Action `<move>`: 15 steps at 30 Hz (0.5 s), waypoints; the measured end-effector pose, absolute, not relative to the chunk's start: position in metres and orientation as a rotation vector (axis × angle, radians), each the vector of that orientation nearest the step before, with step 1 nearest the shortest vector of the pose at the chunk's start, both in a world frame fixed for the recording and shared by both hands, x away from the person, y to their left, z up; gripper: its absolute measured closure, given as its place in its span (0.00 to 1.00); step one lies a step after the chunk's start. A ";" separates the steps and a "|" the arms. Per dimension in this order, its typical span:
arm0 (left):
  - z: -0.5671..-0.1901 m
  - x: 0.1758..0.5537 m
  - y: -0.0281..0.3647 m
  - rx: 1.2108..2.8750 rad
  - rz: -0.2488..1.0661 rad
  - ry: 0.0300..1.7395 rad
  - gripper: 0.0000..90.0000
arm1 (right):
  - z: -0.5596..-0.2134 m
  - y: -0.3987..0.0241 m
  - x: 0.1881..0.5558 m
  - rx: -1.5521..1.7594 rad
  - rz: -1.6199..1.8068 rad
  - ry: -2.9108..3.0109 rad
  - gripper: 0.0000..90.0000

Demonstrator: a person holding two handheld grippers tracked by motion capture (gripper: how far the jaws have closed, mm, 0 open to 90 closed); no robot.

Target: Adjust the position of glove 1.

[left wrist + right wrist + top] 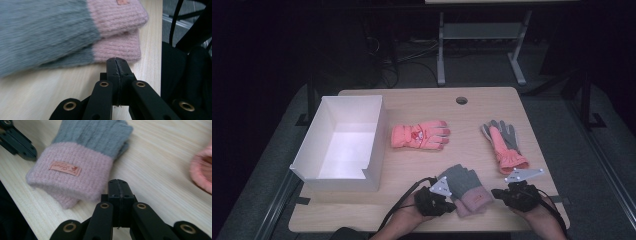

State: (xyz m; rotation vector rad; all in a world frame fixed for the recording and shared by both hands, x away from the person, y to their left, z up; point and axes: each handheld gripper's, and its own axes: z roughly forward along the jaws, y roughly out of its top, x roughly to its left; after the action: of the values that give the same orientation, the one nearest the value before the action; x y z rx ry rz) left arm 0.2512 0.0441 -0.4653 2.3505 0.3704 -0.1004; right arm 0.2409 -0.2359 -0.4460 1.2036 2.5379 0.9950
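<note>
A pair of knit gloves (464, 182), grey with pink cuffs, lies stacked near the table's front edge between my two grippers. My left gripper (453, 205) sits at the pair's left side. In the left gripper view its jaws (117, 61) are pressed together with nothing between them, just short of the lower pink cuff (117, 47). My right gripper (495, 193) is to the right of the pair. Its jaws (118, 183) are also shut and empty, beside the labelled pink cuff (72, 170).
An open white box (324, 125) stands on the left of the wooden table (422, 102). A coral padded glove (419, 135) lies mid-table. A grey glove with a coral cuff (504, 145) lies at the right, close behind my right gripper. The table's front edge is just below both hands.
</note>
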 end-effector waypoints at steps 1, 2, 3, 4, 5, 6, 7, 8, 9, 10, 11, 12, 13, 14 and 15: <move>-0.467 0.250 0.041 2.346 -0.109 0.362 1.00 | -0.447 -0.234 0.241 1.195 0.978 2.553 1.00; -0.467 0.250 0.040 2.347 -0.104 0.357 1.00 | -0.448 -0.231 0.241 1.186 0.960 2.571 1.00; -0.466 0.250 0.039 2.355 -0.099 0.350 1.00 | -0.449 -0.230 0.241 1.177 0.957 2.575 1.00; -0.466 0.250 0.039 2.355 -0.095 0.347 1.00 | -0.449 -0.229 0.240 1.177 0.950 2.581 1.00; -0.466 0.250 0.039 2.350 -0.102 0.353 1.00 | -0.449 -0.228 0.239 1.175 0.950 2.587 1.00; -0.467 0.250 0.039 2.349 -0.102 0.353 1.00 | -0.448 -0.228 0.238 1.165 0.966 2.594 1.00; -0.467 0.250 0.040 2.348 -0.099 0.352 1.00 | -0.448 -0.227 0.238 1.163 0.972 2.597 1.00; -0.467 0.250 0.040 2.346 -0.100 0.354 1.00 | -0.447 -0.227 0.236 1.156 0.979 2.613 1.00; -0.467 0.250 0.040 2.349 -0.100 0.352 1.00 | -0.447 -0.226 0.236 1.143 0.991 2.620 1.00; -0.467 0.250 0.040 2.353 -0.097 0.348 1.00 | -0.447 -0.225 0.235 1.133 0.990 2.633 1.00; -0.467 0.250 0.040 2.353 -0.097 0.348 1.00 | -0.447 -0.223 0.234 1.115 0.996 2.647 1.00; -0.467 0.250 0.039 2.348 -0.100 0.353 1.00 | -0.447 -0.220 0.233 1.094 0.999 2.663 1.00; -0.467 0.250 0.040 2.346 -0.099 0.355 1.00 | -0.447 -0.219 0.232 1.077 1.001 2.669 1.00; -0.467 0.250 0.040 2.347 -0.098 0.356 1.00 | -0.447 -0.217 0.231 1.069 1.006 2.683 1.00; -0.467 0.250 0.041 2.347 -0.100 0.359 1.00 | -0.447 -0.215 0.230 1.062 1.010 2.691 1.00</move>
State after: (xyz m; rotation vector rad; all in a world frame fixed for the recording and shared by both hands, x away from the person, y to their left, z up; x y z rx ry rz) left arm 0.2502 0.0406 -0.4667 2.3469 0.3587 -0.0999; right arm 0.2303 -0.2147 -0.4471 1.0616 2.6907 1.0096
